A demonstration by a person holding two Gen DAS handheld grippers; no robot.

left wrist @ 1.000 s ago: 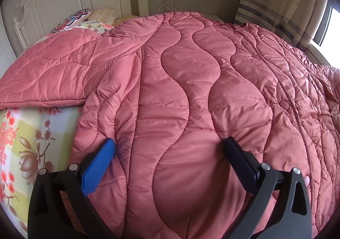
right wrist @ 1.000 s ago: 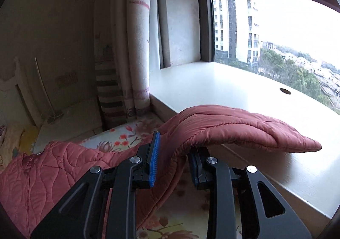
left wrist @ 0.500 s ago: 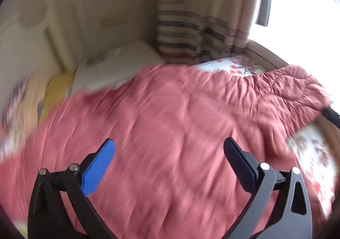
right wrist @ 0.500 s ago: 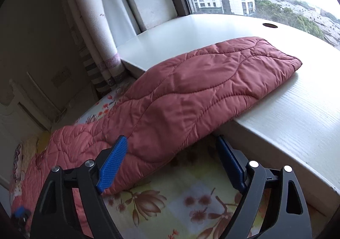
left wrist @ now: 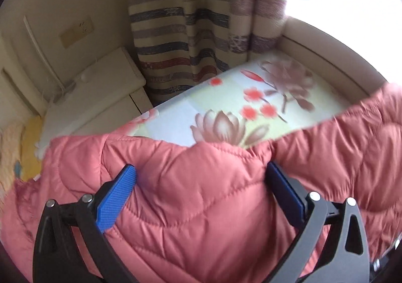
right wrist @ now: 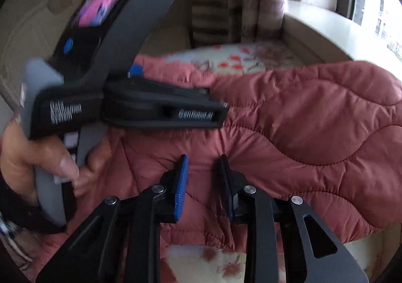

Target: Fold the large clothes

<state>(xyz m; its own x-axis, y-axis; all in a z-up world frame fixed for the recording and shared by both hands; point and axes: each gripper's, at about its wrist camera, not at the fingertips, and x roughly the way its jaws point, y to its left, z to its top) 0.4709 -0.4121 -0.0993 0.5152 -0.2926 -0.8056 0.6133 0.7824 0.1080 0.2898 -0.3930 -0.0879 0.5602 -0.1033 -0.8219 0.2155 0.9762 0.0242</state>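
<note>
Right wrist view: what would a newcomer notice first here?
The left gripper, held in a hand, fills the upper left, above the pink quilted coat. The coat covers most of the floral bedsheet. At bottom centre, the right gripper pinches a coat fold.

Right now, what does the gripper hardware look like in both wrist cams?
Left gripper: black angular linkage arms, silver pivot screws, textured blue finger pads. Right gripper: the same build. In the right wrist view, the left unit has a grey handle, a black body with white lettering, a small screen and a blue button; a dark wrist strap shows.
</note>
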